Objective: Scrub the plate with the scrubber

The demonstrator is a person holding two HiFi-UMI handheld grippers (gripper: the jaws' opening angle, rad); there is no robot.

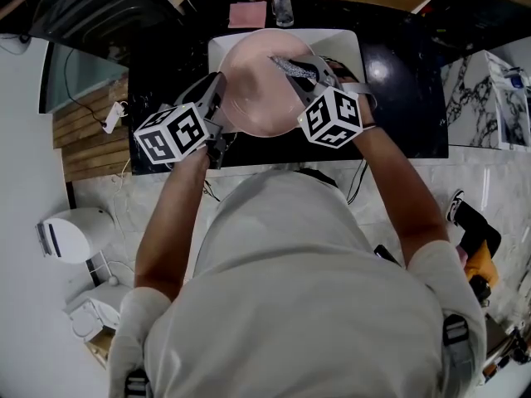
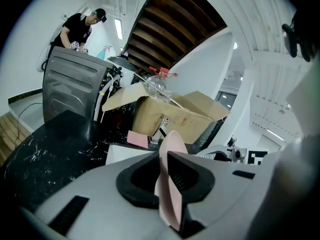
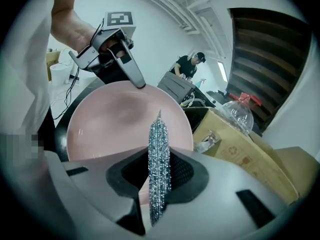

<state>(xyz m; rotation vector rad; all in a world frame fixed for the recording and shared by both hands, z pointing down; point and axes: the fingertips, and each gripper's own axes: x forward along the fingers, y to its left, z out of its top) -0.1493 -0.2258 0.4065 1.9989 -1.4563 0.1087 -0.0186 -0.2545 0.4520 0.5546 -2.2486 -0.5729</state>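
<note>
Your left forearm (image 1: pixel 170 214) and right forearm (image 1: pixel 398 189): both stretched forward, angled down over the black counter (image 1: pixel 398 98). Left gripper (image 1: pixel 219 81): jaws clamped on the pink plate (image 1: pixel 257 98) at its left rim, above a white basin (image 1: pixel 217 50). Right gripper (image 1: pixel 309 71): jaws pinching the silver scrubber (image 1: pixel 290 65), edge-on before the plate's face.

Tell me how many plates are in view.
1: the pink plate, its rim clamped in the left tool. Others could be hidden under it.
</note>
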